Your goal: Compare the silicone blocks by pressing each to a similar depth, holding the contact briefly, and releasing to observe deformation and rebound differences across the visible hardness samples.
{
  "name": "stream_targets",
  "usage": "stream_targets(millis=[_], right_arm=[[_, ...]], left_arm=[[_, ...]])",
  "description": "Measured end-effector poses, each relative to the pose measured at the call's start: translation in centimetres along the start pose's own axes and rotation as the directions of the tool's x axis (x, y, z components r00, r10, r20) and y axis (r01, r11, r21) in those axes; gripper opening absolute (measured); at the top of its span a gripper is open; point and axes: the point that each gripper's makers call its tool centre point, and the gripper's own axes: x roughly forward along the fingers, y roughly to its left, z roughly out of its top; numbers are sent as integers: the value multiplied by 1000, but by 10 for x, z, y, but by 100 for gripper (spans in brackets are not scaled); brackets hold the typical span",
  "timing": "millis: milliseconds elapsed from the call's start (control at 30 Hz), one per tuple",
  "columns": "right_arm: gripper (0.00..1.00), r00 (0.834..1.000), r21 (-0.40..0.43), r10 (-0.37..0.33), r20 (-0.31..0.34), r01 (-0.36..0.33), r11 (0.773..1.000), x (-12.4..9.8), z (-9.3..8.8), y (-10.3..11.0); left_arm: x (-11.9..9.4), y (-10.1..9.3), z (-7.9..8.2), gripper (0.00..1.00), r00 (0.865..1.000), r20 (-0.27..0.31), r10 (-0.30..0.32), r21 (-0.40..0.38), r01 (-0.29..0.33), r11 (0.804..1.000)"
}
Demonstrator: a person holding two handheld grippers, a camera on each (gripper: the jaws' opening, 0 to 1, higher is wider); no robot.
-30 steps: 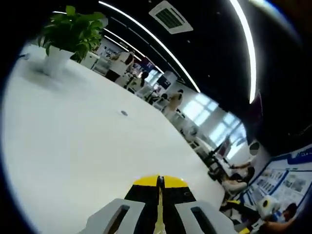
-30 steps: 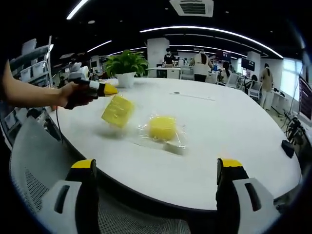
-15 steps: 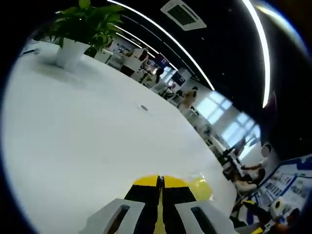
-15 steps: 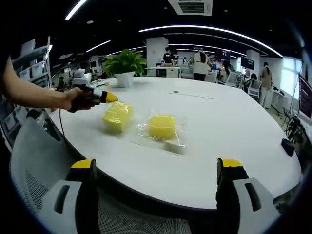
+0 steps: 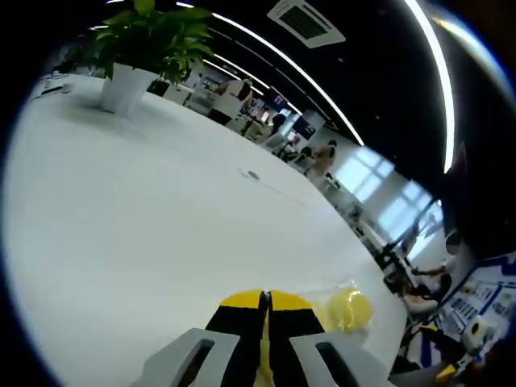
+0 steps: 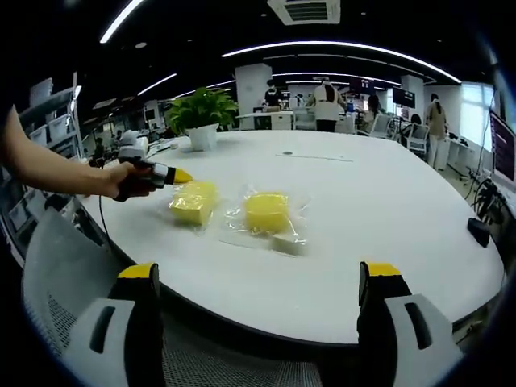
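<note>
Two yellow silicone blocks lie on the white round table (image 6: 387, 201). The left block (image 6: 193, 201) rests flat. The right block (image 6: 267, 211) sits in a clear plastic bag. A hand holds my left gripper (image 6: 181, 175), its yellow tips touching the left block's top corner. Its jaws look pressed together (image 5: 264, 299), apparently still pinching that block's edge or wrap. A wrapped yellow block (image 5: 349, 310) shows just right of these tips. My right gripper (image 6: 258, 274) hangs wide open over the table's near edge, well short of both blocks.
A potted plant (image 6: 200, 113) stands at the far left of the table, also the plant (image 5: 145, 40). A grey mesh chair (image 6: 64, 282) sits below the near edge. A dark object (image 6: 479, 232) lies at the right rim. People stand in the office behind.
The left block hung tilted in the air from my left gripper; it has come down and now rests flat on the table. The right gripper stayed open and still.
</note>
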Motion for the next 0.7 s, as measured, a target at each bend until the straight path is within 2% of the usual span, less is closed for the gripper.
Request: stream_targets(millis=[100, 267, 433, 700], right_arm=[[96, 999, -5, 12, -36, -12, 1000, 3, -9, -1], [96, 998, -13, 18, -54, -19, 1000, 4, -13, -3], [96, 998, -31, 18, -68, -20, 999, 4, -16, -2], [96, 996, -57, 17, -91, -22, 998, 5, -21, -1]], left_arm=[[2, 5, -2, 0, 1000, -5, 17, 13, -17, 1000], [3, 13, -6, 0, 999, -16, 40, 61, -39, 997], [9, 13, -3, 0, 999, -1, 50, 126, -49, 991], [12, 18, -4, 0, 998, 0, 67, 159, -66, 985]])
